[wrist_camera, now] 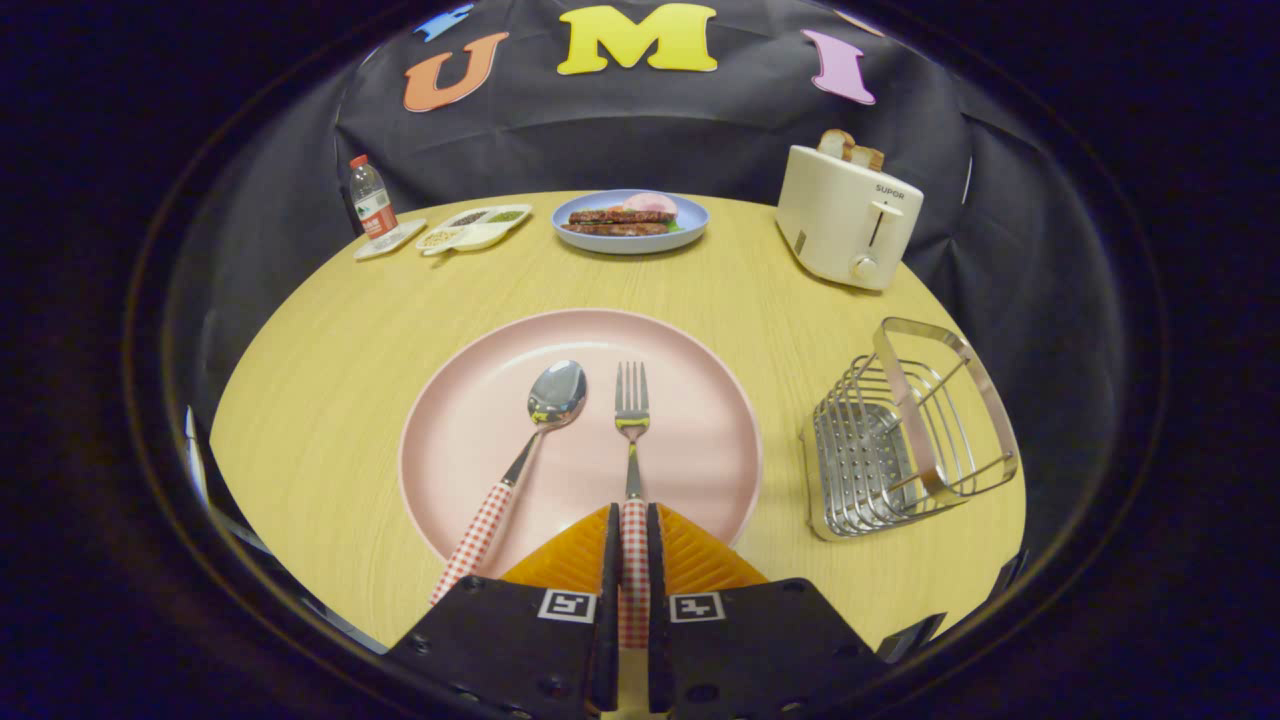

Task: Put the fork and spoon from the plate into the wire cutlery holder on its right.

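Gripper view: hand-held gripper closed on the fork handle, lower centre. Fork and spoon lie on the pink plate. Wire cutlery holder stands right of the plate.

The fork and spoon lie side by side on the plate, spoon left. The gripper is closed on the fork's handle. The wire cutlery holder stands right of the plate on the table.

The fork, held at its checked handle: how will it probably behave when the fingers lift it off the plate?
The fork looks like rigid metal, so it should stay straight. The gripper has both fingers closed on the handle's end, far from the tines, so the head may droop or pivot. Its smooth handle could slip a little; the spoon beside it lies apart and should stay undisturbed on the plate.
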### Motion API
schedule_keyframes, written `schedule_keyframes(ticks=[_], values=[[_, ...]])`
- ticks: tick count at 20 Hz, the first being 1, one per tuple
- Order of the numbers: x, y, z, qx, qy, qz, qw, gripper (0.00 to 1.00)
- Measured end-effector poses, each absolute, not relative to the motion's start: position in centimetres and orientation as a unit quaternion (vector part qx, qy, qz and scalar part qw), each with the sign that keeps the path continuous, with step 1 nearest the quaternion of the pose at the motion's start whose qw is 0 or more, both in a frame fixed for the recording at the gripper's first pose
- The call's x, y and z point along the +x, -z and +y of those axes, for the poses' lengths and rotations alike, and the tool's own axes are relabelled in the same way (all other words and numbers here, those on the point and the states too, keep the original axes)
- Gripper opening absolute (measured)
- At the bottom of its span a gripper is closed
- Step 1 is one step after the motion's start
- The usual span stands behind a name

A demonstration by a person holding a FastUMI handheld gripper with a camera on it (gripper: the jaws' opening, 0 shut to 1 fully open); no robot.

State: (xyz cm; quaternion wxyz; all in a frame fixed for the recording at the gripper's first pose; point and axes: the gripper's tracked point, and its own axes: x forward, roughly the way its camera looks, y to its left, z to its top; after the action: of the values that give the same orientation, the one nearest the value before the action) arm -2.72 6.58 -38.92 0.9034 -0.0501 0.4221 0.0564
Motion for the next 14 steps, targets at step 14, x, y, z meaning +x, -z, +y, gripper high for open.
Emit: schedule_keyframes(ticks=[14], values=[[-2.6,24.8,3.3,-0.003,-0.086,0.472,0.878,0.01]])
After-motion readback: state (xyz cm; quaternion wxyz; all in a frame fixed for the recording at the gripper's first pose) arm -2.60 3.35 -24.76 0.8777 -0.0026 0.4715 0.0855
